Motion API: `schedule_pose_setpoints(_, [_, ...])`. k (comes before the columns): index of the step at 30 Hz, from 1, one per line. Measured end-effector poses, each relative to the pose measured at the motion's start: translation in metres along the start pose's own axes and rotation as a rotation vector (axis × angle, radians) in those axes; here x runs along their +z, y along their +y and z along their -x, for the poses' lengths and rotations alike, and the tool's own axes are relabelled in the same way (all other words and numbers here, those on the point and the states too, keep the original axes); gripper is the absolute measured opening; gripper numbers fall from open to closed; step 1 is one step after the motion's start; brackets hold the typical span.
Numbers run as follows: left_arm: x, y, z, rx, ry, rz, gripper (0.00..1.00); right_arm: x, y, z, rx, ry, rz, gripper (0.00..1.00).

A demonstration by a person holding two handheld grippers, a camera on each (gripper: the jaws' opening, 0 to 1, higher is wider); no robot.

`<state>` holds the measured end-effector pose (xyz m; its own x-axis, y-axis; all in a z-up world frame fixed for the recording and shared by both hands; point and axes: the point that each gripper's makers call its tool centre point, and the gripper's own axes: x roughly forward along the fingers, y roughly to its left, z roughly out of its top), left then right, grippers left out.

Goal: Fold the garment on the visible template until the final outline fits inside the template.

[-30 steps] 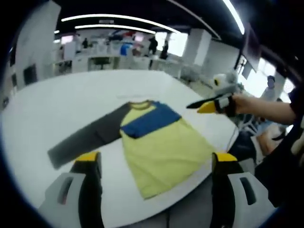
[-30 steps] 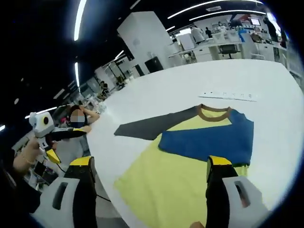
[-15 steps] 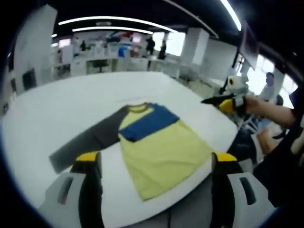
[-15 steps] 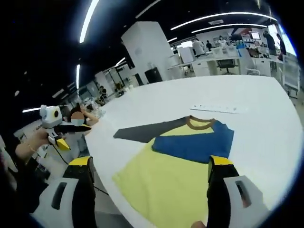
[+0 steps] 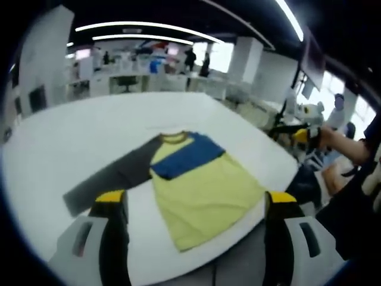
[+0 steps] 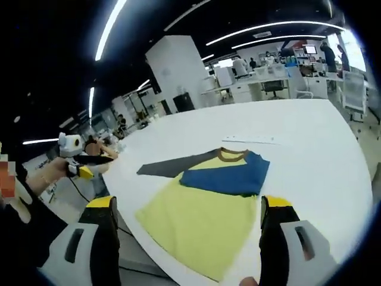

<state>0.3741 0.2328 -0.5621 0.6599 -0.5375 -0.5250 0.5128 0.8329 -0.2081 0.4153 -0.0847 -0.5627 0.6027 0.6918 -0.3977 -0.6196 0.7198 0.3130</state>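
Left gripper view: one garment (image 5: 193, 182).

Yellow shirt (image 5: 199, 190), blue sleeve folded across, grey sleeve outstretched

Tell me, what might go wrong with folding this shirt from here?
The shirt's yellow hem lies at the edge of the white table, so a tug could pull it off. One grey sleeve is still spread out, leaving the outline wide. Both the left gripper and the right gripper are open and away from the cloth.
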Motion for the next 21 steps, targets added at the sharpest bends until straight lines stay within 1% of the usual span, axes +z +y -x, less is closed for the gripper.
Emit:
schedule_pose_setpoints(2, [-0.002,0.001,0.001,0.005,0.005,0.004,0.91,-0.001,-0.004,0.006,-0.02,-0.006,0.007,1.0])
schedule_pose_setpoints(4, [-0.003,0.003,0.003,0.009,0.008,0.01,0.91,-0.002,-0.008,0.012,-0.027,-0.021,-0.011,1.0])
schedule_pose_setpoints(8, [-0.003,0.005,0.007,0.016,-0.001,0.022,0.91,-0.003,-0.012,0.024,-0.055,-0.038,-0.014,1.0])
schedule_pose_setpoints(10, [-0.003,0.005,0.009,0.017,-0.008,0.033,0.91,-0.007,-0.014,0.031,-0.077,-0.036,-0.014,1.0])
schedule_pose_setpoints(15, [-0.006,0.008,0.012,0.028,-0.014,0.05,0.91,-0.014,-0.008,0.042,-0.099,-0.037,-0.028,1.0])
schedule_pose_setpoints(21, [-0.01,0.011,0.015,0.035,-0.002,0.055,0.92,-0.017,-0.003,0.051,-0.121,-0.036,-0.029,1.0])
